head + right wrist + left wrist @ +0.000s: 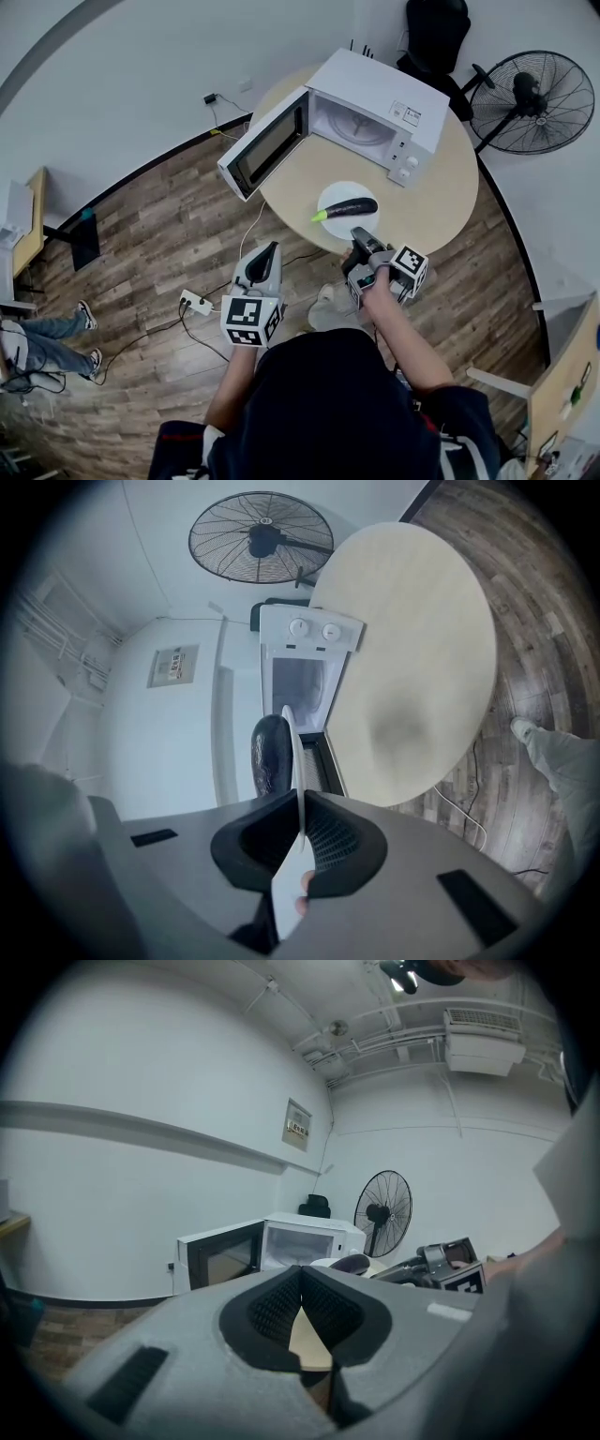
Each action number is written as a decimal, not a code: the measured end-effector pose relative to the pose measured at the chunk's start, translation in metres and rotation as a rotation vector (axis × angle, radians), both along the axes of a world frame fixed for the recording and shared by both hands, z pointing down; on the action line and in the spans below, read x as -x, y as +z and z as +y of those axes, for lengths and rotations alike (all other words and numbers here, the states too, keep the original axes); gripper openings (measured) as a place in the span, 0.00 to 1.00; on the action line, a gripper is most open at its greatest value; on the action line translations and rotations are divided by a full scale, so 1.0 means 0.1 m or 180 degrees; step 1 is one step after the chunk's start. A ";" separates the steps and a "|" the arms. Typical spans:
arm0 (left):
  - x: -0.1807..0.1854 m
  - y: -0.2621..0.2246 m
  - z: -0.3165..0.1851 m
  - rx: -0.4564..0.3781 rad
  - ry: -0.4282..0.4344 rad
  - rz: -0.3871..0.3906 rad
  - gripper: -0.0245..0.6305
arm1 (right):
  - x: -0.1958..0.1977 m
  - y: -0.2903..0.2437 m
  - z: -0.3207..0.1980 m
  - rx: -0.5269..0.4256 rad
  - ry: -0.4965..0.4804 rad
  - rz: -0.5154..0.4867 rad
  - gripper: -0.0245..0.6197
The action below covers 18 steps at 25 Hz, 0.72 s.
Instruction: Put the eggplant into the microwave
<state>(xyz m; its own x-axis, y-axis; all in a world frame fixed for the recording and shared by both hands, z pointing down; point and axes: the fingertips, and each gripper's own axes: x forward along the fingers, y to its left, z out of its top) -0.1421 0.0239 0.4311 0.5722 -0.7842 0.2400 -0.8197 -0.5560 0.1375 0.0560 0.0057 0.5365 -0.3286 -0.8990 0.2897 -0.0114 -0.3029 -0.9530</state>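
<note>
A dark purple eggplant [347, 208] with a green stem lies on a white plate [325, 199] over the near part of the round table [436, 202]. My right gripper [361, 235] is shut on the plate's near rim. In the right gripper view the plate's rim [298, 761] runs between the jaws of the right gripper [300, 803], with the eggplant [270, 752] on its left side. Behind stands the white microwave [375, 103], its door [267, 145] swung open to the left. My left gripper [271, 248] is shut and empty, off the table's near-left edge.
A black standing fan [539, 101] is to the right of the table and a dark chair [436, 37] behind the microwave. A power strip [197, 302] with cables lies on the wooden floor. Someone's legs [47, 337] show at the far left.
</note>
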 end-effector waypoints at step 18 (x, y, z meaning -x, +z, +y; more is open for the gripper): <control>-0.53 -0.04 -1.13 0.0081 -0.0051 -0.0057 0.06 | -0.39 0.03 -1.20 0.0058 -0.0144 -0.0038 0.07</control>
<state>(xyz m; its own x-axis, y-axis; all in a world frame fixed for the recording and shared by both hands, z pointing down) -0.0887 -0.0892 0.4270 0.5549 -0.7869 0.2700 -0.8310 -0.5392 0.1366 0.0952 -0.1144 0.5397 -0.3722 -0.8777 0.3018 -0.0142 -0.3197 -0.9474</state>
